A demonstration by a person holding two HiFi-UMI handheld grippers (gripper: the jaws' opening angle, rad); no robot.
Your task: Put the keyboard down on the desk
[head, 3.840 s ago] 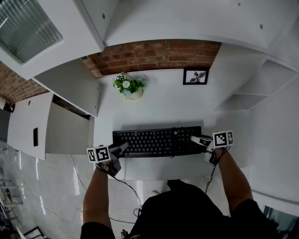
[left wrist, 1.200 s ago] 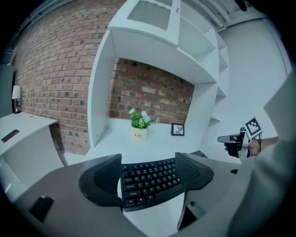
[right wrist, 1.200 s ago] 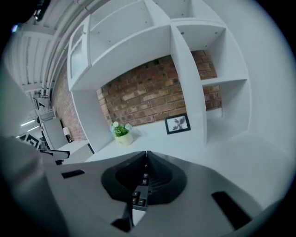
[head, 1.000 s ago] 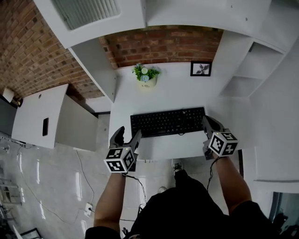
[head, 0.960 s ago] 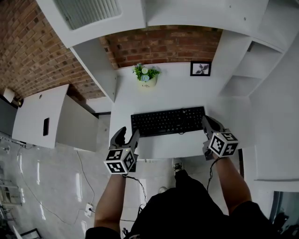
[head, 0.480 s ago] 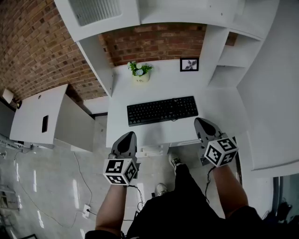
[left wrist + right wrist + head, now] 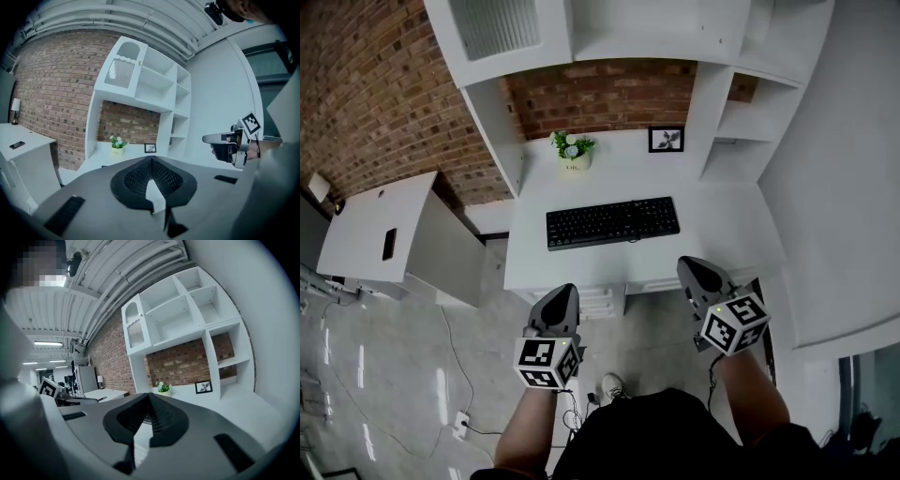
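Note:
The black keyboard [image 7: 612,222] lies flat on the white desk [image 7: 712,234], with nothing touching it. Both grippers are held back off the desk, over the floor in front of it. My left gripper [image 7: 560,292] is shut and empty, below the desk's left front corner. My right gripper [image 7: 691,267] is shut and empty too, near the desk's right front edge. In the left gripper view the jaws [image 7: 151,161] meet with nothing between them, and the right gripper [image 7: 211,138] shows off to the right. A sliver of the keyboard [image 7: 148,418] peeks behind the closed jaws in the right gripper view.
A small potted plant [image 7: 571,149] and a framed picture [image 7: 666,140] stand at the back of the desk against the brick wall. White shelving [image 7: 741,56] rises above and to the right. A lower white side table [image 7: 375,234] with a dark phone [image 7: 389,244] stands at the left.
Both grippers have drawn back from the keyboard's ends to over the floor. The left gripper's jaws, apart a second ago, have come together. The keyboard stays on the desk.

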